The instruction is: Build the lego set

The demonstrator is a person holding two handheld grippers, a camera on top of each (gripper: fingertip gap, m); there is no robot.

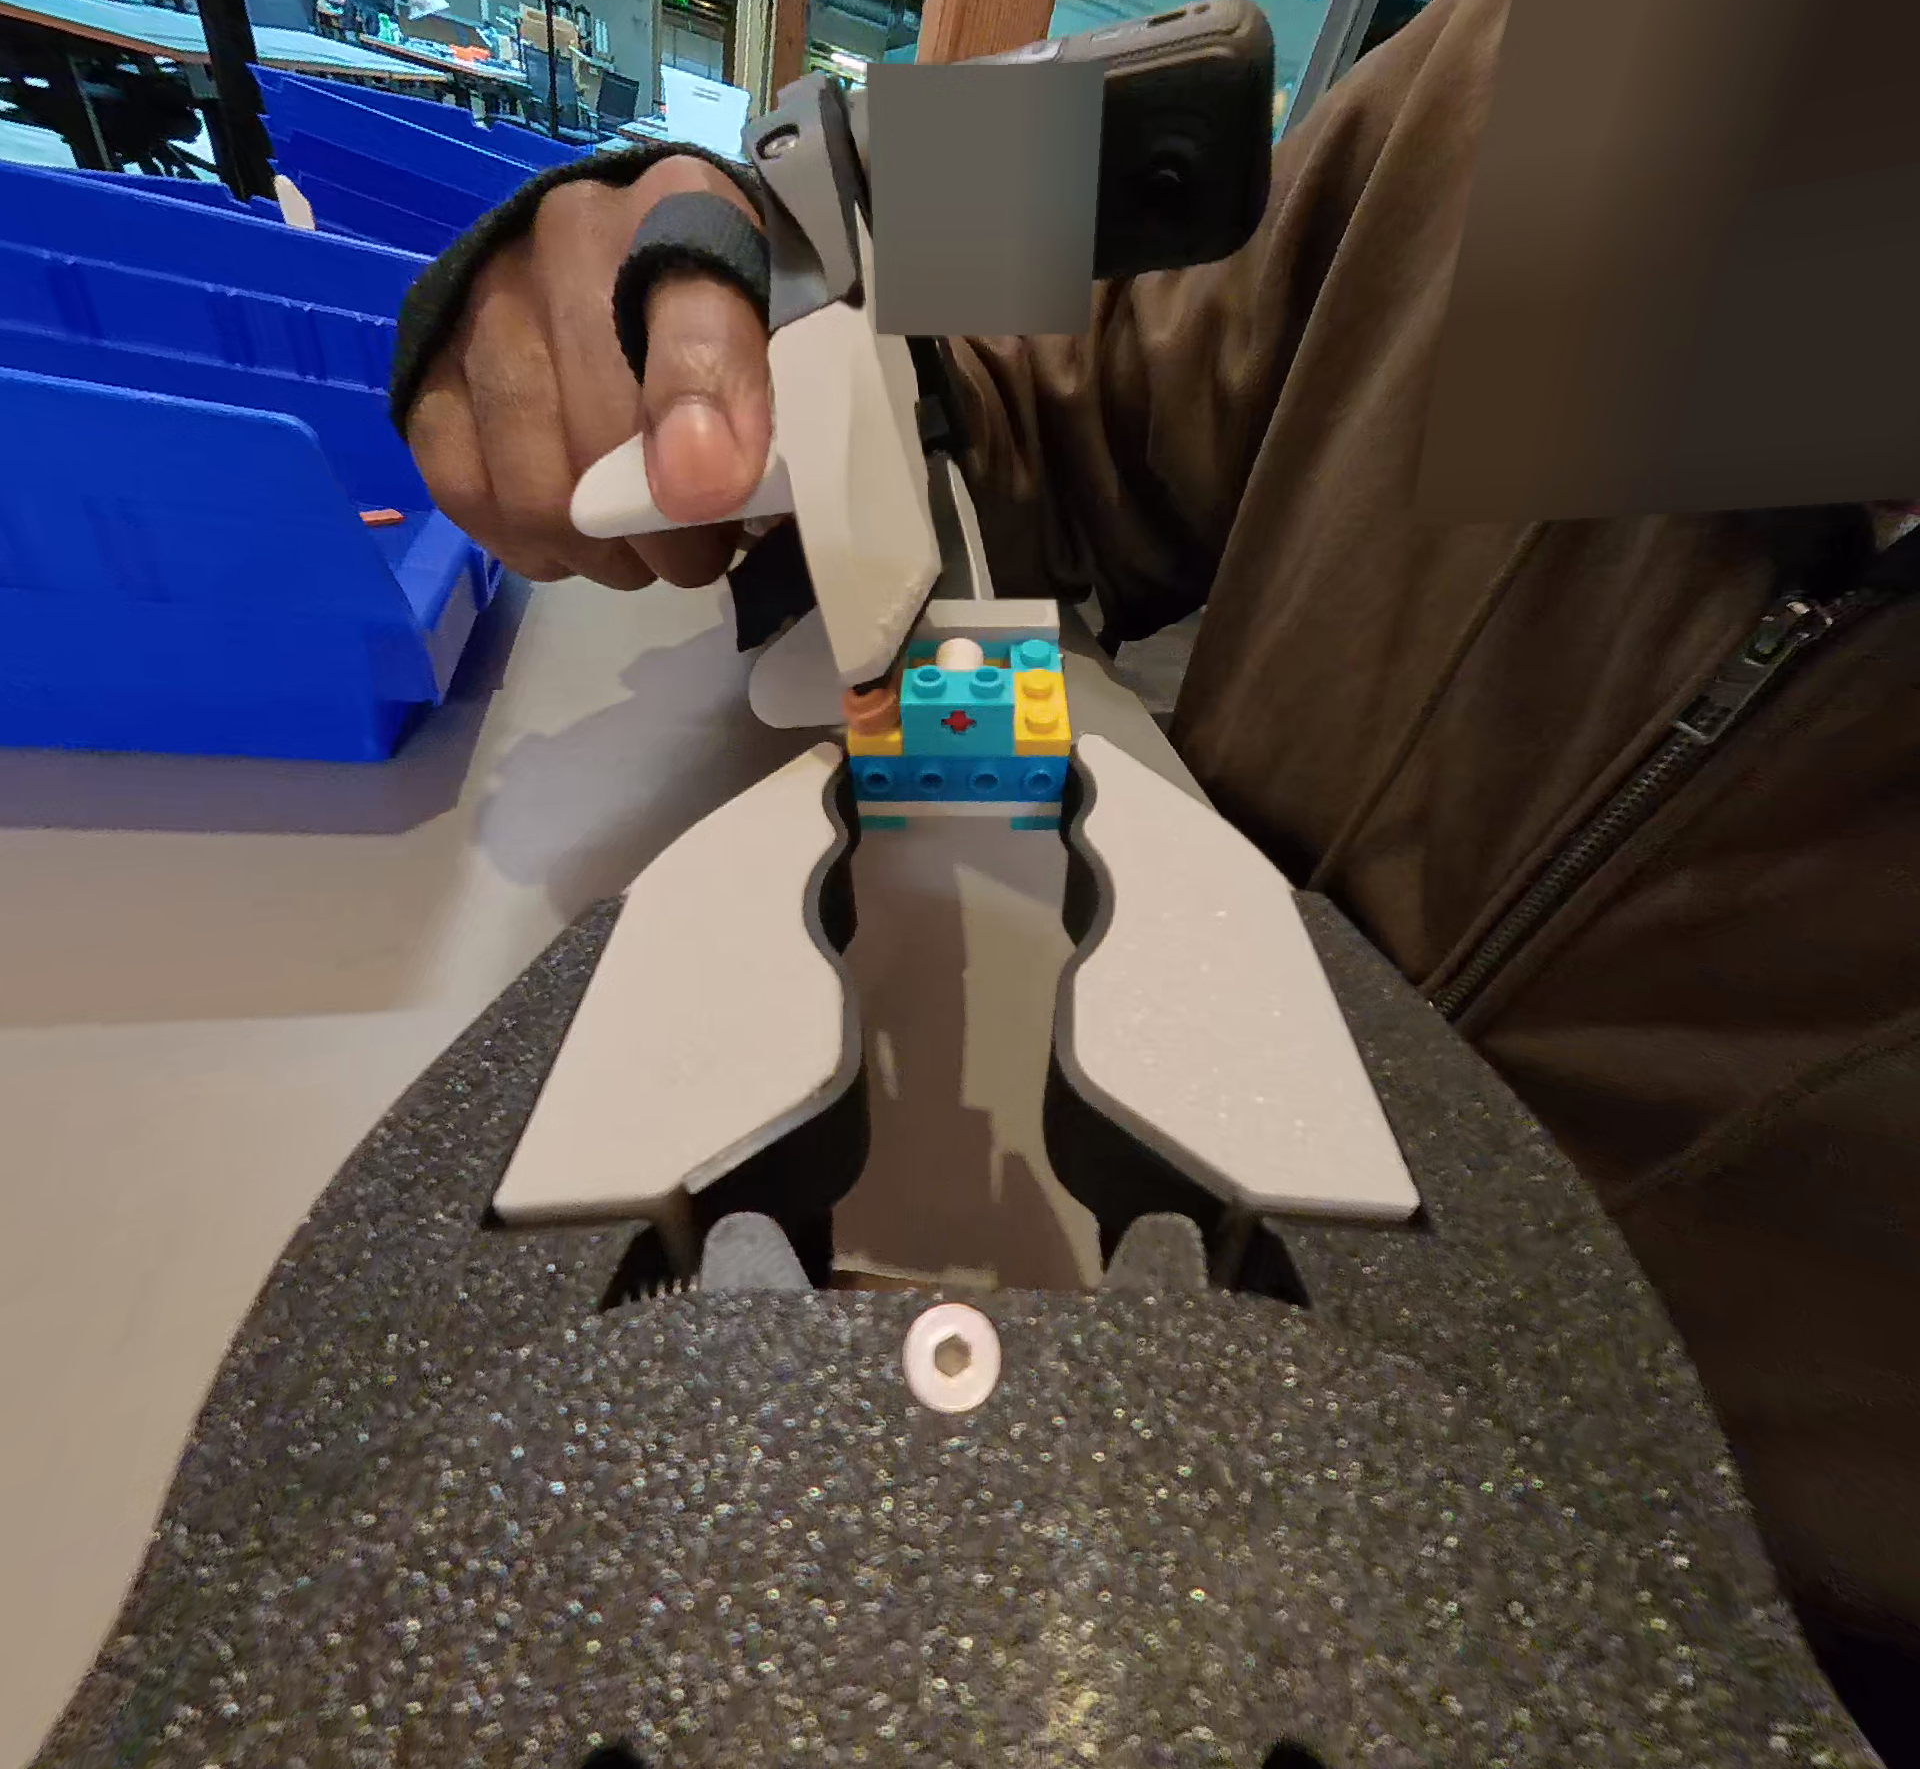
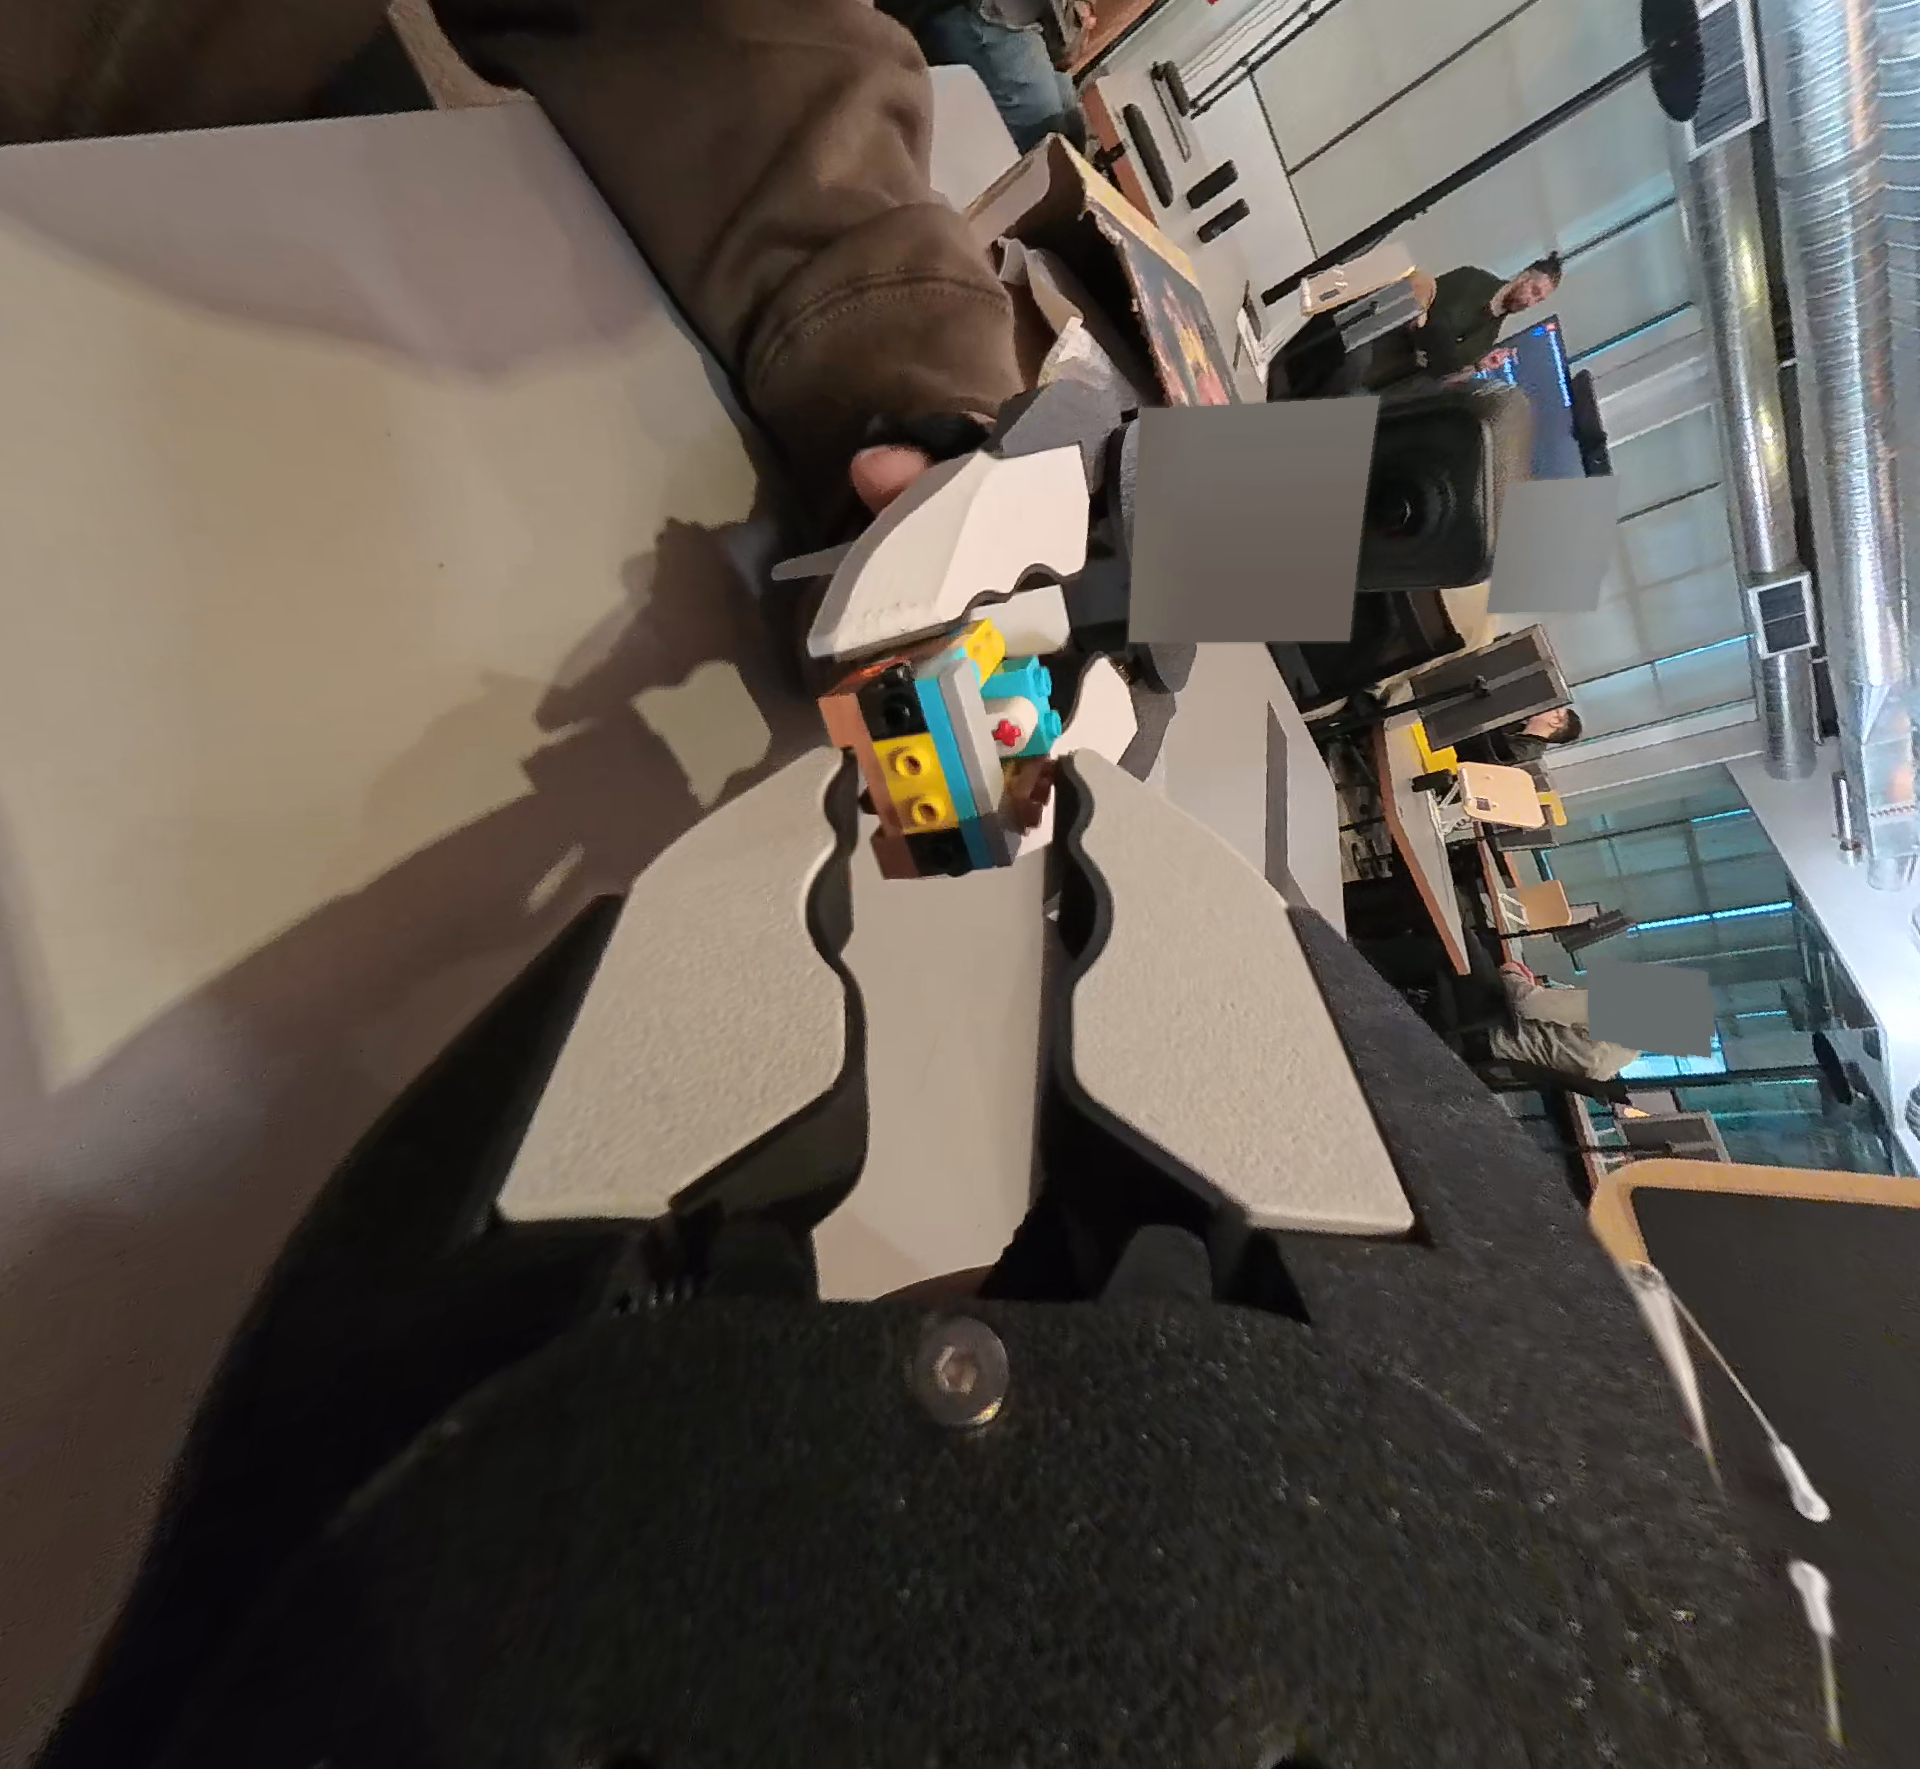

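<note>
Both grippers are meeting at the lego model (image 1: 958, 743) above the table (image 1: 260, 940) — the left gripper (image 1: 958, 789) is clamping its blue base between its fingertips, while the right gripper (image 1: 868, 680) is pressing, apparently closed, on a small brown piece (image 1: 871, 707) at its corner. Blue bins (image 1: 208, 524) are sitting alongside.

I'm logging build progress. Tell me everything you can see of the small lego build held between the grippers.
The lego build is a small glossy plastic block stack: a blue row of side studs on a white plate with teal feet, teal and yellow bricks above, a red cross, a white round piece on top. The left gripper clamps its base; the right gripper presses a brown round piece at its corner. It hangs above the table.
</note>
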